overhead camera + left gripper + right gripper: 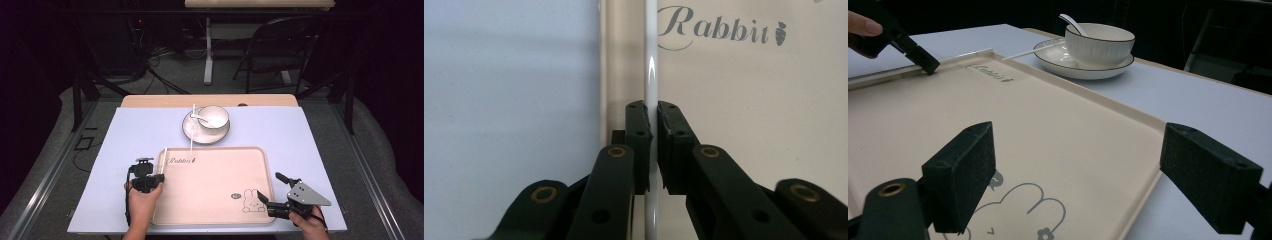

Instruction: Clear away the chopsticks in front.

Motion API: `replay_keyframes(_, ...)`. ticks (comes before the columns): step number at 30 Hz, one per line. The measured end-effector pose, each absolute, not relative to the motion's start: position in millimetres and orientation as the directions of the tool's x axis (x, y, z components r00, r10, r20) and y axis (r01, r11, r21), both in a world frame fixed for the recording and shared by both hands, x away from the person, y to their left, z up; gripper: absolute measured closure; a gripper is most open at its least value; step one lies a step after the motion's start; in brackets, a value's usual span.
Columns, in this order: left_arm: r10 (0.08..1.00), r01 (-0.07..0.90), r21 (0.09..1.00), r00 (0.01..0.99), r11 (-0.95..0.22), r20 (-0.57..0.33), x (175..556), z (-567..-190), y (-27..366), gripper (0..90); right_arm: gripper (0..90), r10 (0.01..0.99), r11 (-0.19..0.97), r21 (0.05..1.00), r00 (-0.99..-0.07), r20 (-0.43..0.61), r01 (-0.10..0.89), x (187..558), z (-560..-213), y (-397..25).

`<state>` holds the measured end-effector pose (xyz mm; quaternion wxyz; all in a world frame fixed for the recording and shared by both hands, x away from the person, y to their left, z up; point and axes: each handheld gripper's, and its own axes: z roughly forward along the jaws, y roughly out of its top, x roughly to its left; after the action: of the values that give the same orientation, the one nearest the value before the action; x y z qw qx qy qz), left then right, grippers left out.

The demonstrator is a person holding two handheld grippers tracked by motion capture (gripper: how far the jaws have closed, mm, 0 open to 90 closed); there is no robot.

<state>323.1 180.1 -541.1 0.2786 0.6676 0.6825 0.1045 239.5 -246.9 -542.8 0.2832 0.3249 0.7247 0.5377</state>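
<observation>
- Left gripper [654,112]: jaws pinch a thin white stick [651,65] near its lower end. The stick runs straight ahead from my jaws, along the left rim of the tray [749,125].
- Risk: the stick is slick and narrow; any twist, I judge, lets it slide or pivot out.
- Right gripper [1078,175]: jaws spread wide over the tray's near right corner, holding nothing.
- Risk: the far end may knock the bowl [214,116].

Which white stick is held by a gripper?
The stick at the tray's left rim, clamped in the left gripper; the other stick rests on the plate.
</observation>
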Motion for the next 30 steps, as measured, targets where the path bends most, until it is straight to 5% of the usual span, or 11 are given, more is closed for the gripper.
replay_keyframes(17, 0.967, 0.851, 0.518, 0.051, 0.088, -0.248, 322, -541, 180, 82.0, 14.0, 0.775, 0.211, 0.963, -0.629, -0.062, 0.165, 239, -543, -247)
replay_keyframes(30, 0.951, 0.825, 0.562, 0.117, 0.067, -0.286, 322, -522, 182, 65.8, 14.0, 0.776, 0.214, 0.963, -0.628, -0.065, 0.165, 239, -543, -247)
